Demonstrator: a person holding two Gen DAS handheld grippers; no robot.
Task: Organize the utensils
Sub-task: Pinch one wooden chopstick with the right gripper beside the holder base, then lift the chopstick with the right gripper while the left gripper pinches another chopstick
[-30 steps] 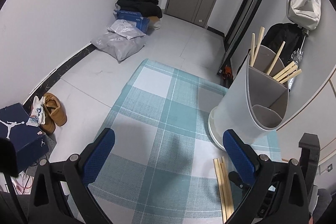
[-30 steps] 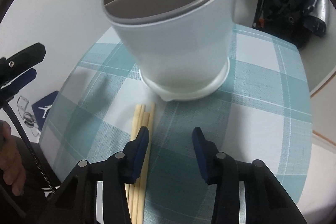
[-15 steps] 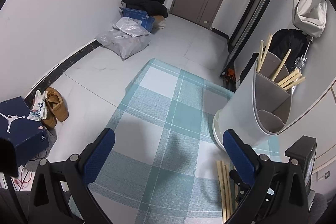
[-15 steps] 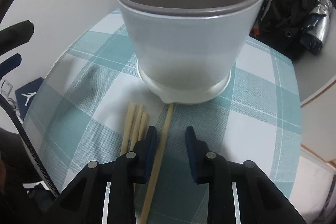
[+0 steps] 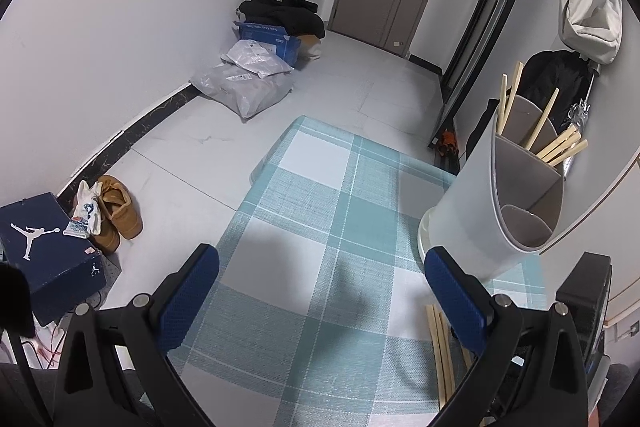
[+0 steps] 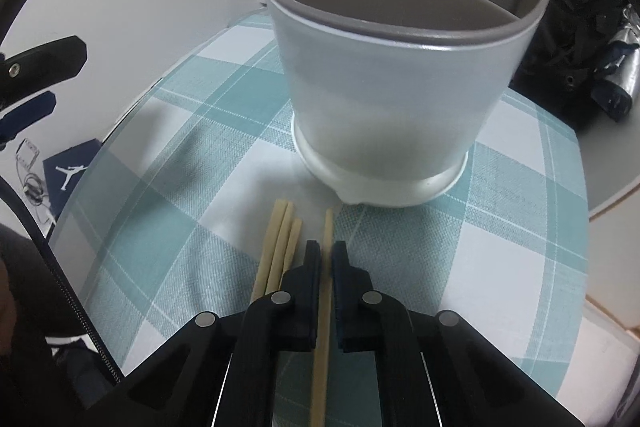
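While the left gripper (image 5: 316,291) is hanging wide open over the checked mat (image 6: 520,211), the right gripper (image 6: 326,259) is clamping one chopstick (image 6: 325,291) it's just closed on, at 6 o'clock from the holder (image 6: 400,99); next, I reckon, it's lifting and tipping it into a compartment

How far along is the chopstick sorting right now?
Partly done. Several chopsticks already stand in the far compartment of the white holder. In hand: the right gripper, whose jaws have just been closing, is shut on one chopstick lying on the checked mat. Left: three more chopsticks beside it. The left gripper is open and empty.
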